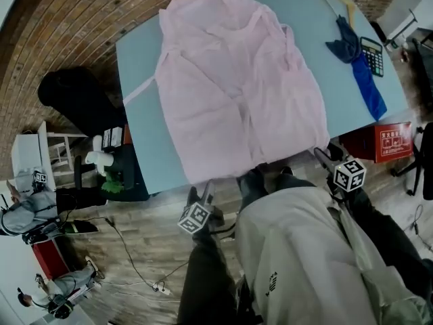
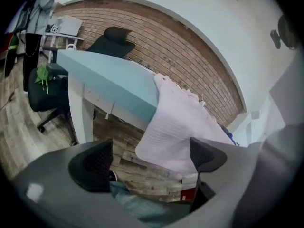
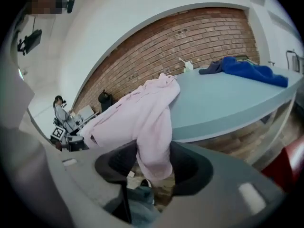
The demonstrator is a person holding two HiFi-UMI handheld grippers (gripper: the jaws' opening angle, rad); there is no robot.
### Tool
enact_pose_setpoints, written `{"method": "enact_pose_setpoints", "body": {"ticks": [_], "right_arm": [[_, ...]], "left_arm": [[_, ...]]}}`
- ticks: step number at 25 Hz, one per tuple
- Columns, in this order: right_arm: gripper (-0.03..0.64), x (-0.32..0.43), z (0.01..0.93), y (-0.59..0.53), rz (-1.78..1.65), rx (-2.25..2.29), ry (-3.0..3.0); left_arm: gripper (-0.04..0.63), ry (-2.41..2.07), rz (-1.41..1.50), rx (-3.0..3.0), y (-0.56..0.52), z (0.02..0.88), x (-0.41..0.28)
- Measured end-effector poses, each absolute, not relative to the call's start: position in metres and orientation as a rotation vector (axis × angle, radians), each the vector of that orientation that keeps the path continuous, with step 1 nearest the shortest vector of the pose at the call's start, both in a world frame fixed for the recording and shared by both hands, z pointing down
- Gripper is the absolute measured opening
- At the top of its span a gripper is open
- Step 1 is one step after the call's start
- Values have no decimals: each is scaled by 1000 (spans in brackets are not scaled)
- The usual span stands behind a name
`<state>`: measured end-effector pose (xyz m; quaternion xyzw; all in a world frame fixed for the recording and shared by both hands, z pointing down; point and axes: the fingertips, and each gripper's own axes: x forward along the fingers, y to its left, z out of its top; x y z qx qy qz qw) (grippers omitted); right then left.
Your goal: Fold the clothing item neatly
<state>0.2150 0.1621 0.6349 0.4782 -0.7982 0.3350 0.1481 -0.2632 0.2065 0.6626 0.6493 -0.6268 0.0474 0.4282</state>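
right gripper (image 3: 154, 169): jaws apart | pink garment (image 3: 145, 113) hangs between | draped off table (image 3: 228, 103)

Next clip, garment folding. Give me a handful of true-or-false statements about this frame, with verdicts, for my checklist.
1. The pink garment lies spread on the light blue table, its hem hanging over the near edge. True.
2. The left gripper is clamped on the garment. False: its jaws stand wide apart, pressing nothing.
3. A blue cloth lies beside a calculator on the table. True.
4. A red box sits on the tabletop. False: the red box stands below the table's edge, off the top.
5. Between the jaws of the right gripper hangs pink fabric. True.
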Motion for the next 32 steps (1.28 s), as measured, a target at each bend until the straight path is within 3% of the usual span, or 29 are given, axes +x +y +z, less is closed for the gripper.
{"method": "enact_pose_setpoints", "body": {"ticks": [7,12,15,16,32], "right_arm": [[203,207,639,158,1001,1370,-2300],[177,204,633,161,1014,1353,-2282],[49,196,622,164,938,1300,-2305],[43,194,618,165,917,1277,-2313],[35,207,506,213,1079,1038,-2359]], "left_arm": [[527,-1434,29,1698,197,669,-254],[298,-1389,74,1819,194,654,-232],[54,-1415,80,1818,198,649,-231],[20,-1420,85,1807,200,648,-232],[17,-1144,-75,1750,263,506,-205]]}}
